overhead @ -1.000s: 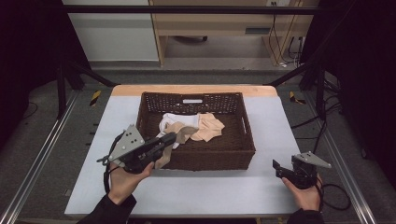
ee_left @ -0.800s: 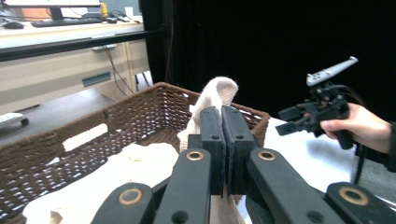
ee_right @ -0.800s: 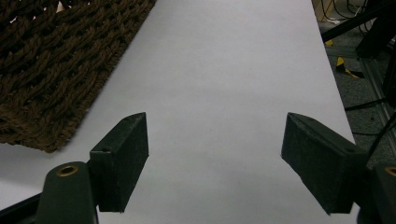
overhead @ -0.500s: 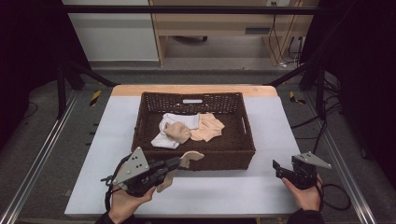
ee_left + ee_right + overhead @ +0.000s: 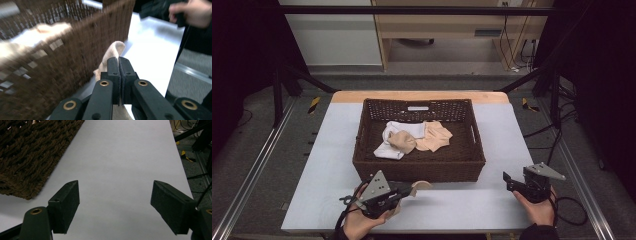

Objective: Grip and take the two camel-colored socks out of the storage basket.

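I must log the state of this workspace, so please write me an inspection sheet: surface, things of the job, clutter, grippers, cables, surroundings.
Surface: pale table, wooden strip along its far edge.
Job's things: brown wicker basket at the table's middle; inside it a white cloth and beige cloths; one beige cloth is out, in front of the basket.
Clutter: nothing seen.
Grippers: left gripper shut on the beige cloth, near the basket's front wall; right gripper open, jaws wide, over bare table.
Cables: one trails from each gripper; more on the floor at the far right.
Surroundings: dark frame, wooden furniture behind, grey floor.
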`<state>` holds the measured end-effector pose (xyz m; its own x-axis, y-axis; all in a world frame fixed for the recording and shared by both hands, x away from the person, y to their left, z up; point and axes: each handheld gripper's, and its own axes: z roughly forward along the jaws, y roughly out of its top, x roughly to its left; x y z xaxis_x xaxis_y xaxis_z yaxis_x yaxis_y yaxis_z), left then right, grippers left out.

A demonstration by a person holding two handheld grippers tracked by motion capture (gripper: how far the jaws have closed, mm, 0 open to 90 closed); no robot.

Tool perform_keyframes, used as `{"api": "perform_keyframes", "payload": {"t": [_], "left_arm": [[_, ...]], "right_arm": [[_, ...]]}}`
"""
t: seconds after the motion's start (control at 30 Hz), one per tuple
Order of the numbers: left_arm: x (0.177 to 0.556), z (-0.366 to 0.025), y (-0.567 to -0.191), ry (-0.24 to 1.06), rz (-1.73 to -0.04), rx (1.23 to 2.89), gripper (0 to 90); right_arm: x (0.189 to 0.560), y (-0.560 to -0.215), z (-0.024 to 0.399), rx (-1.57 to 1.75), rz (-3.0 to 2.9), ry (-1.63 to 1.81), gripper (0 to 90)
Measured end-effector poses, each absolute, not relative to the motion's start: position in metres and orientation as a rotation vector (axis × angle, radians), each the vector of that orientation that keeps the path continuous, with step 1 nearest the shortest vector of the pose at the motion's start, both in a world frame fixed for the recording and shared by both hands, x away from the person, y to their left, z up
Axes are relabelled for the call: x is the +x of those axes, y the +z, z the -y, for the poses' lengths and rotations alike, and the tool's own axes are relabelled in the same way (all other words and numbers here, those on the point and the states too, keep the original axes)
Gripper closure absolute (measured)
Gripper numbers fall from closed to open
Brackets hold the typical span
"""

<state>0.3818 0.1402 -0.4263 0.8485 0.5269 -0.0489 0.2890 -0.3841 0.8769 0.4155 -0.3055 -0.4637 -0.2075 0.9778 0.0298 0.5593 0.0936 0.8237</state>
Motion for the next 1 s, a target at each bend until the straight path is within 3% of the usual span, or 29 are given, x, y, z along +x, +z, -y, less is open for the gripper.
{"api": "perform_keyframes", "payload": {"t": [0.33,0.53,0.63,0.83,1.0], "left_arm": [[0.386,-0.130,-0.456,0.276,-0.624,2.087,86.8],[0.388,-0.128,-0.465,0.251,-0.640,2.079,69.8],[0.389,-0.130,-0.462,0.242,-0.652,2.042,55.9],[0.385,-0.135,-0.449,0.269,-0.650,1.970,47.9],[0.384,-0.137,-0.443,0.296,-0.652,1.948,46.6]], "right_arm": [[0.415,-0.464,0.307,1.509,-1.831,0.987,23.1],[0.415,-0.465,0.306,1.511,-1.841,0.981,23.1],[0.415,-0.465,0.307,1.513,-1.836,0.984,23.1],[0.415,-0.464,0.308,1.513,-1.830,0.985,23.1],[0.415,-0.464,0.308,1.507,-1.830,0.985,23.1]]}}
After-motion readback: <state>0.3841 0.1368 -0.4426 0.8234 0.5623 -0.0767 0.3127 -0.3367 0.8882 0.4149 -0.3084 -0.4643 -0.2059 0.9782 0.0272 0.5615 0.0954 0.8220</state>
